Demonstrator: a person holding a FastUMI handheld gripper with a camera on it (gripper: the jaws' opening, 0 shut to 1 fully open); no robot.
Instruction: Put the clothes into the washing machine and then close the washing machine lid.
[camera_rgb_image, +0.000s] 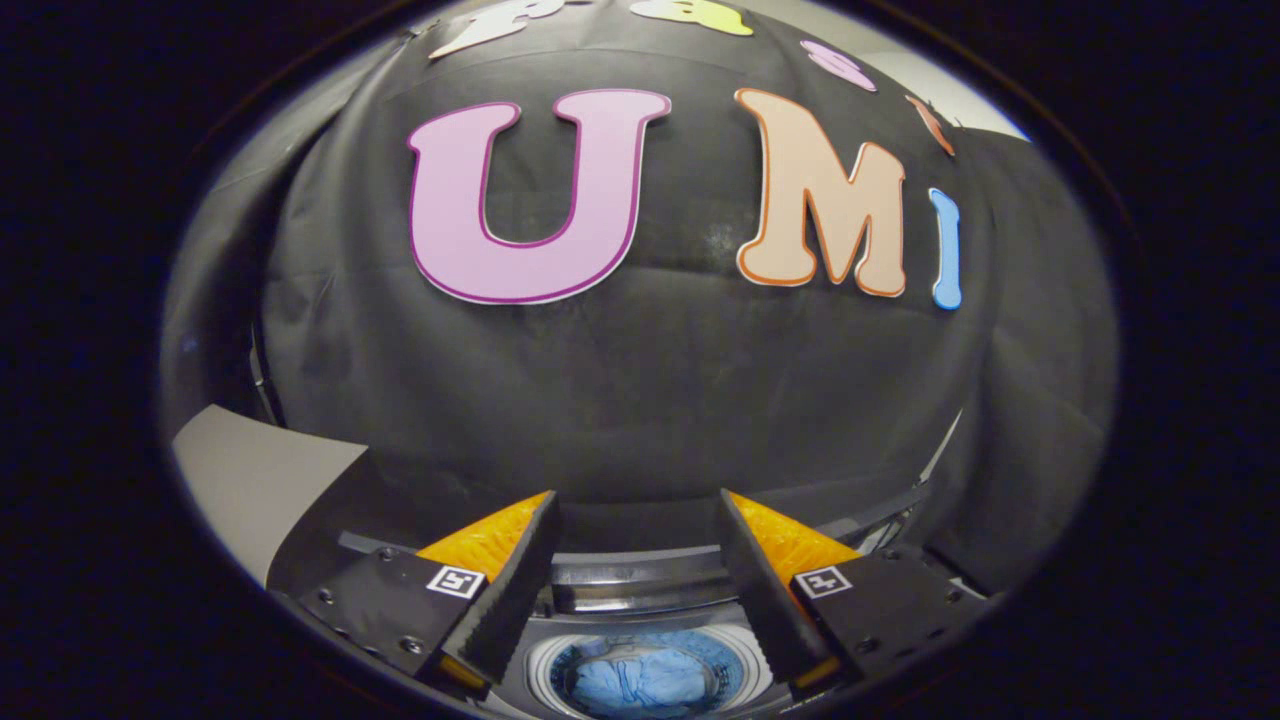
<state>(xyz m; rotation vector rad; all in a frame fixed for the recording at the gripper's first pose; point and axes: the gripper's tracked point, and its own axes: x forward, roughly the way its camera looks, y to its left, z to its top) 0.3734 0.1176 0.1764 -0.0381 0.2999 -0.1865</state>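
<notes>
My gripper (638, 505) is open, its two fingers spread wide with nothing between them. It hangs above a top-loading washing machine (620, 590) and looks toward the booth's black cloth wall. Low between the fingers I see the machine's round drum opening. A crumpled blue garment (640, 685) lies inside the drum. The drum's pale ring (545, 660) circles the cloth. I cannot make out the lid from here.
A grey flat panel (255, 480) stands to the left, beyond the left finger. The black cloth wall (640, 380) rises straight ahead behind the machine and hangs in folds at the right.
</notes>
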